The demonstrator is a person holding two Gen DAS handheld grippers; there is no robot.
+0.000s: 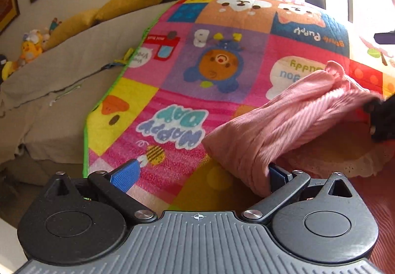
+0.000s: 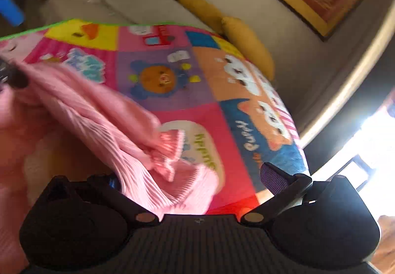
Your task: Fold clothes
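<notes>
Left tongs (image 1: pixel 201 171) spread wide, ribbed pink garment (image 1: pixel 284 123) draped over one blue finger. The garment stretches, bunched, above a quilted cartoon play mat (image 1: pixel 197 64) to the right tongs (image 2: pixel 192 179), also spread.

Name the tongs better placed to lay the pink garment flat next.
Neither clearly: both tongs stand open. The left tongs and right tongs each have the pink ribbed garment draped over one finger only, above the patchwork mat.
</notes>
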